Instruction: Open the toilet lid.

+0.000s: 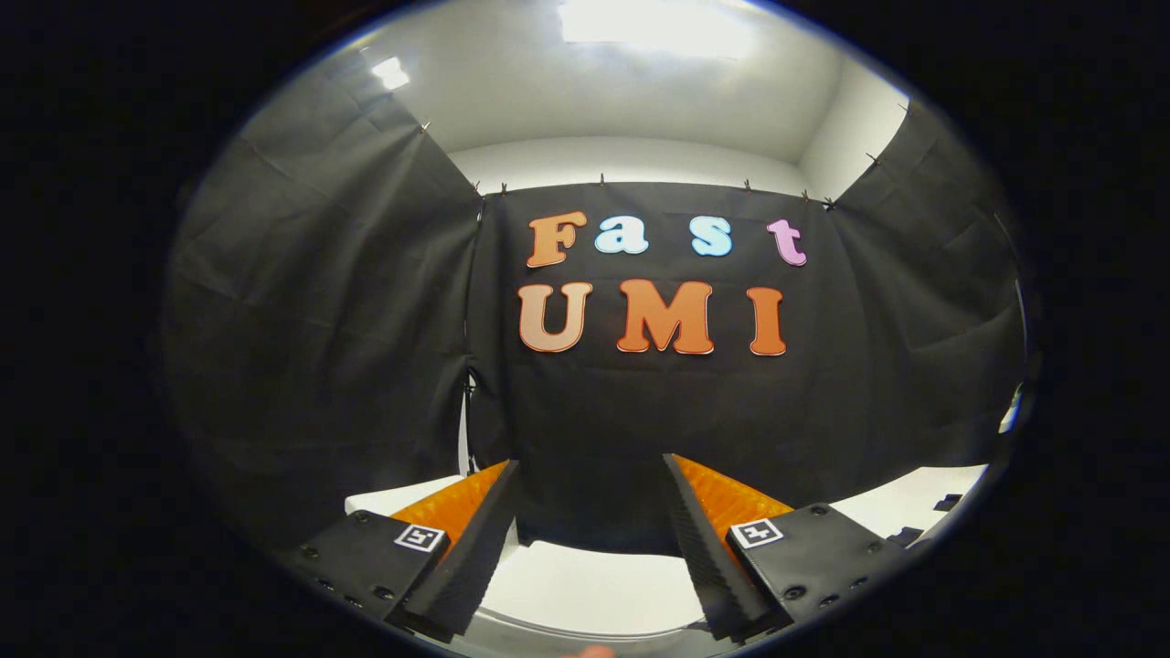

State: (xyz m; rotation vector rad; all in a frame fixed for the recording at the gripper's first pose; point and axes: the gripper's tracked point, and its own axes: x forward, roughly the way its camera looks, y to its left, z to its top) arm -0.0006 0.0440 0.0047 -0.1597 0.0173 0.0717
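- Toilet's smooth white top surface [585, 585] lies low between and beyond the fingers.
- Gripper [590, 475] — fingers spread wide, holding nothing — faces the black cloth wall [640, 411].

Your claw [590, 475] has its fingers spread wide with nothing between them, held level and facing the booth wall. Below and between the fingers you see a smooth white surface [585, 580], probably the toilet lid or tank top; too little shows to tell which. It looks flat and glossy, running under both fingers and reaching just beyond their tips.
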